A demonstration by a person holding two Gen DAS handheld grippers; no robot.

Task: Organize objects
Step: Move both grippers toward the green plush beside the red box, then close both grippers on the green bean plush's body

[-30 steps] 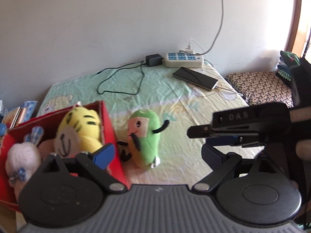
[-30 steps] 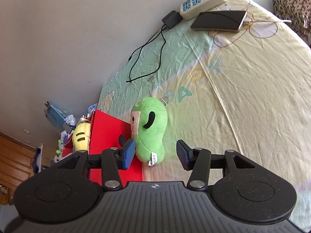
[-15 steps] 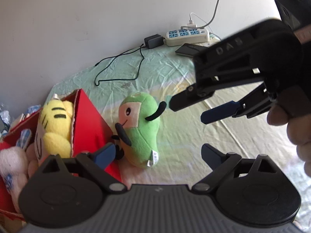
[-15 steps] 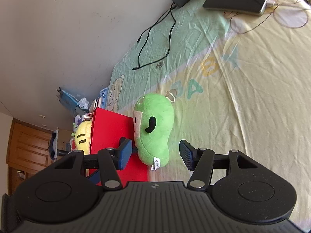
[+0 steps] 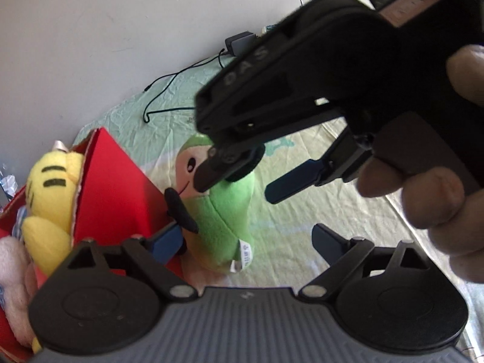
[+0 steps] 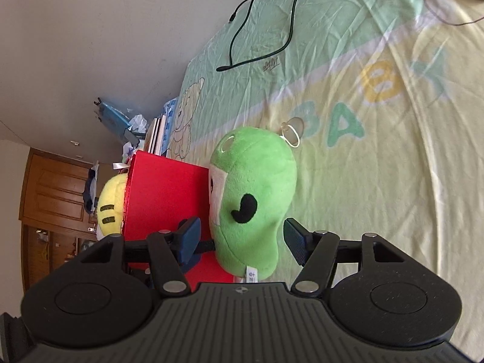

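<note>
Green plush toy (image 6: 254, 202) lies on the bed sheet (image 6: 378, 157), pressed against the outer wall of the red box (image 6: 166, 199). My right gripper (image 6: 240, 237) is spread wide, its fingers flanking the toy's lower half without gripping it. My left gripper (image 5: 245, 240) is also released and holds nothing, its fingers near the toy's tag end. Inside the box sit a yellow striped plush (image 5: 51, 187) and a pink plush (image 5: 12, 269).
</note>
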